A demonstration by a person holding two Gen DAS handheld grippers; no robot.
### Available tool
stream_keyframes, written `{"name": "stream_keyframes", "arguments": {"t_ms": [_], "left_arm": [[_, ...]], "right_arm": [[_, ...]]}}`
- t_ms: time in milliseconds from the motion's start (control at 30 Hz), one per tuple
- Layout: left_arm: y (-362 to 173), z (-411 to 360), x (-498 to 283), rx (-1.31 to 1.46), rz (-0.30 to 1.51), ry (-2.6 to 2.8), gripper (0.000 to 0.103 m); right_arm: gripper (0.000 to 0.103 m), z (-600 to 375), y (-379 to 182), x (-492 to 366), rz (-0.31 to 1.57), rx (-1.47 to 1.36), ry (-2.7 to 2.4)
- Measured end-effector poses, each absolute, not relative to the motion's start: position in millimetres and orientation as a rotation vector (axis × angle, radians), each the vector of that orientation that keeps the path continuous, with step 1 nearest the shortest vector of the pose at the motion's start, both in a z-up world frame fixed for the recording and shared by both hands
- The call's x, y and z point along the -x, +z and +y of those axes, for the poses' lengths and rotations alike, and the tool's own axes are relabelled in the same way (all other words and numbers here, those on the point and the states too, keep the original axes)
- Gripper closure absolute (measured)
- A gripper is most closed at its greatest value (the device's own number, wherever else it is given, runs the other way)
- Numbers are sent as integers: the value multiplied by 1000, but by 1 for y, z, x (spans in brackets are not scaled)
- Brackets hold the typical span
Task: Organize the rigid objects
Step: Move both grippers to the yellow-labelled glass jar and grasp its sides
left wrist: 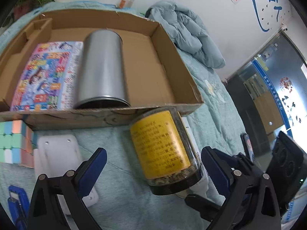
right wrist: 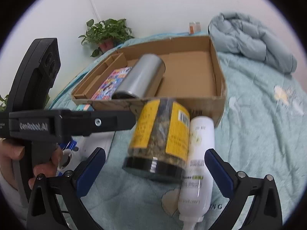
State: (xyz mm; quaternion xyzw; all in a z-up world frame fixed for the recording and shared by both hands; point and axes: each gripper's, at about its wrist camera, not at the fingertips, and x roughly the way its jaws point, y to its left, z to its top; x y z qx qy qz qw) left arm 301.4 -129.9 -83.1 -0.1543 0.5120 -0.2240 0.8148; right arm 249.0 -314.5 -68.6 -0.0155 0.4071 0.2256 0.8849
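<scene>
Both claws gape wide: left claw, right claw; yellow-labelled jar lies between.

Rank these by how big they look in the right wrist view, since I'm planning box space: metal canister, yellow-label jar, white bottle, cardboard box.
1. cardboard box
2. yellow-label jar and white bottle: alike, both enlarged by nearness
3. metal canister: farther, so unsure

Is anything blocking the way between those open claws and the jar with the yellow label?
Nothing visible does. The yellow-label jar lies on the blanket directly ahead of the open right gripper. A white bottle lies against its side, not in front.
</scene>
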Motion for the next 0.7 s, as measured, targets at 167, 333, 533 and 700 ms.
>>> {"name": "stream_keyframes", "arguments": {"t_ms": [167, 333, 533, 700], "left_arm": [[-107, -143, -318, 378, 1195, -529, 14], [-116, -148, -328, 388, 1233, -529, 14], [-124, -143, -330, 426, 1259, -528, 14], [-131, -142, -329, 454, 1283, -527, 15]], "right_arm": [[9, -323, -76, -261, 908, -79, 482], [29, -315, -82, -276, 965, -74, 475], [28, -296, -83, -280, 993, -15, 480], [27, -302, -88, -293, 1072, -109, 565]]}}
